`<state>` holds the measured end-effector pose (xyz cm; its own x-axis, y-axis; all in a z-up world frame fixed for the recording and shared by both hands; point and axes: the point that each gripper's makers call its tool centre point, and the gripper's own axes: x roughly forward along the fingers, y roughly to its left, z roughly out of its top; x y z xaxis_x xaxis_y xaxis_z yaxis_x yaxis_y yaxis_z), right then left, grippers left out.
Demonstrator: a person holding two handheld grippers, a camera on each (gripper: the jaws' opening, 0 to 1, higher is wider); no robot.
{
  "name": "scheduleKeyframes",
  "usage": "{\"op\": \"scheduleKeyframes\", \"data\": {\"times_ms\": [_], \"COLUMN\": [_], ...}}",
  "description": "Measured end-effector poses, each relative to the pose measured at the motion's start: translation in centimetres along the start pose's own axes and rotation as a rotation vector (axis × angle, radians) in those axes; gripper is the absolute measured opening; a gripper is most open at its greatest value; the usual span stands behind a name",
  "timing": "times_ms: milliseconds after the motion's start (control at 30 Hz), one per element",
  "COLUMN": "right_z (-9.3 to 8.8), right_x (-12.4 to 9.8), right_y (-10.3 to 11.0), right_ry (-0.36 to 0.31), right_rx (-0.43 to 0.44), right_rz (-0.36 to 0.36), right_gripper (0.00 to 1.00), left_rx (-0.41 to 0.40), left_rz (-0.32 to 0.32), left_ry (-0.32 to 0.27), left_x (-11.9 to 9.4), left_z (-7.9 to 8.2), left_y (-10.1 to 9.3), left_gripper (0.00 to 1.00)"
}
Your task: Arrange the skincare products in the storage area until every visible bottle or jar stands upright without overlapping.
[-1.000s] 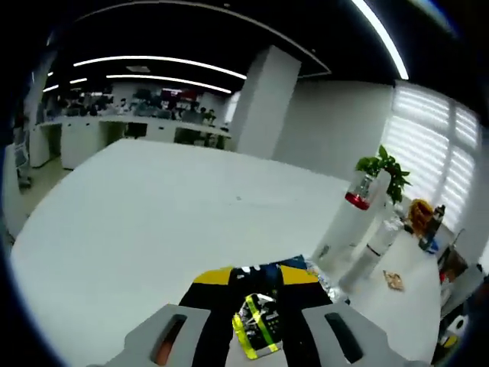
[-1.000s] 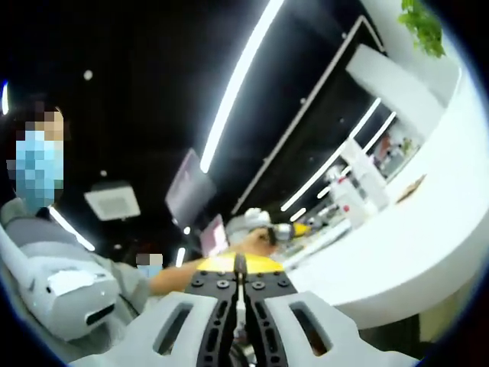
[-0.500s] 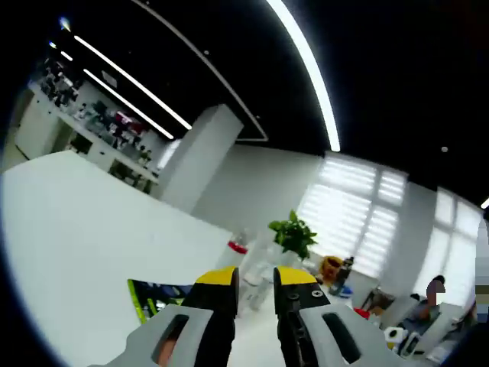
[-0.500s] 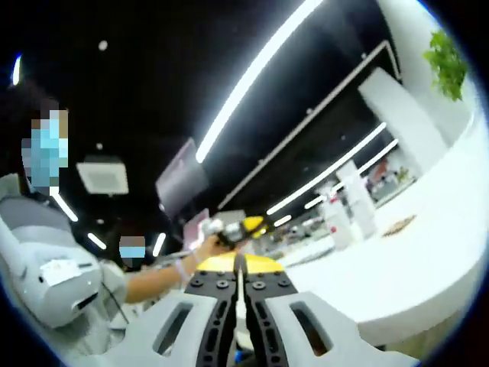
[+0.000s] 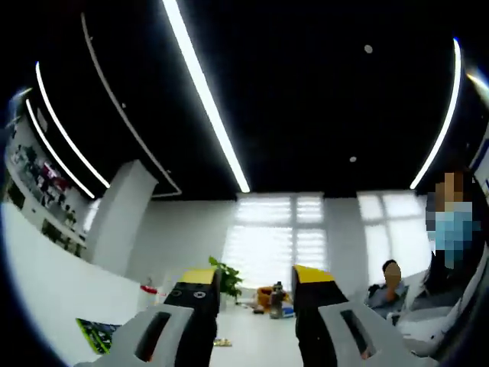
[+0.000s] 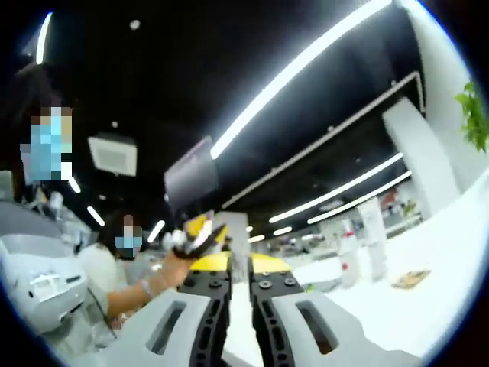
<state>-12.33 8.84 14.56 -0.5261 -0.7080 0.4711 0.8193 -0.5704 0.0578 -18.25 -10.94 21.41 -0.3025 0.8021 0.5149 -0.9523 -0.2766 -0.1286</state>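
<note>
My left gripper (image 5: 252,277) points up toward the ceiling, jaws open with nothing between them. Past its left jaw, on the white table (image 5: 46,283), stand a clear bottle with a red cap (image 5: 148,290) and a green-and-black packet (image 5: 95,334). My right gripper (image 6: 240,264) is open by a narrow gap and holds nothing. In the right gripper view two white bottles (image 6: 350,258) stand upright on the far table (image 6: 443,267), well away from the jaws. The left gripper (image 6: 195,232) also appears there, held in a hand.
A potted plant (image 5: 228,277) and a few small items stand at the table's far end. A seated person (image 5: 447,260) is at right and another person (image 5: 391,279) farther back. A small flat item (image 6: 412,278) lies on the table. Long ceiling lights run overhead.
Both views have tilted further up toward the ceiling. The left jaws have spread wider apart. The right jaws, shut before, now show a narrow gap. The packet is no longer between the left jaws.
</note>
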Motion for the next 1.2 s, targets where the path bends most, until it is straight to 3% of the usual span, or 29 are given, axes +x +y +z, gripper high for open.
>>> {"op": "scheduleKeyframes", "data": {"times_ms": [133, 200, 233, 300, 333, 400, 467, 533, 600, 667, 733, 833, 933, 1067, 1133, 1200], "right_z": [-0.1, -0.1, -0.2, 0.4, 0.7, 0.8, 0.7, 0.4, -0.1, -1.2, -3.2, -4.8, -7.2, -10.3, -12.7, -14.0], "right_x": [1.6, 2.2, 3.3, 4.6, 5.2, 6.0, 7.2, 8.5, 9.5, 10.7, 11.7, 12.9, 13.7, 14.6, 14.6, 14.7], "right_y": [-0.2, -0.2, -0.3, -0.9, -1.2, -1.5, -2.1, -2.9, -3.2, -3.5, -3.7, -3.6, -4.2, -6.3, -7.3, -7.5], "right_ry": [0.024, 0.030, 0.029, -0.007, -0.029, -0.039, -0.034, -0.009, 0.021, 0.080, 0.198, 0.272, 0.381, 0.489, 0.577, 0.608], "right_rx": [-0.001, -0.002, -0.008, -0.034, -0.044, -0.050, -0.058, -0.055, -0.048, -0.054, -0.041, -0.076, -0.119, -0.166, -0.161, -0.157], "right_rz": [0.029, 0.040, 0.049, 0.029, 0.019, 0.011, -0.002, 0.001, 0.019, 0.047, 0.072, 0.122, 0.164, 0.146, 0.133, 0.141], "right_gripper": [0.30, 0.42, 0.53, 0.72, 0.85, 1.00, 1.00, 1.00, 1.00, 1.00, 1.00, 1.00, 1.00, 1.00, 1.00, 1.00], "left_rx": [0.127, 0.175, 0.253, 0.286, 0.329, 0.353, 0.335, 0.276, 0.240, 0.214, 0.143, 0.091, 0.098, 0.117, 0.150, 0.194], "left_rz": [0.052, 0.068, 0.079, 0.102, 0.133, 0.162, 0.200, 0.244, 0.308, 0.378, 0.521, 0.612, 0.674, 0.742, 0.782, 0.797], "left_ry": [0.070, 0.097, 0.163, 0.194, 0.237, 0.271, 0.270, 0.232, 0.249, 0.247, 0.193, 0.142, 0.122, 0.120, 0.160, 0.198], "left_x": [-0.4, -0.6, -1.0, -1.2, -1.6, -1.9, -2.3, -2.5, -3.1, -3.6, -4.5, -5.1, -5.6, -5.9, -6.3, -6.2], "left_z": [-1.4, -1.9, -3.4, -4.1, -5.1, -6.0, -6.8, -7.4, -8.5, -9.1, -8.8, -8.1, -7.3, -7.3, -8.1, -8.5], "left_y": [-0.5, -0.4, -0.7, -0.5, -0.2, 0.0, 0.2, 0.5, 1.5, 2.7, 4.7, 6.0, 7.3, 8.8, 9.3, 9.2], "left_gripper": [0.89, 1.00, 1.00, 1.00, 1.00, 1.00, 1.00, 1.00, 1.00, 0.99, 0.99, 0.96, 0.91, 0.91, 0.91, 0.92]}}
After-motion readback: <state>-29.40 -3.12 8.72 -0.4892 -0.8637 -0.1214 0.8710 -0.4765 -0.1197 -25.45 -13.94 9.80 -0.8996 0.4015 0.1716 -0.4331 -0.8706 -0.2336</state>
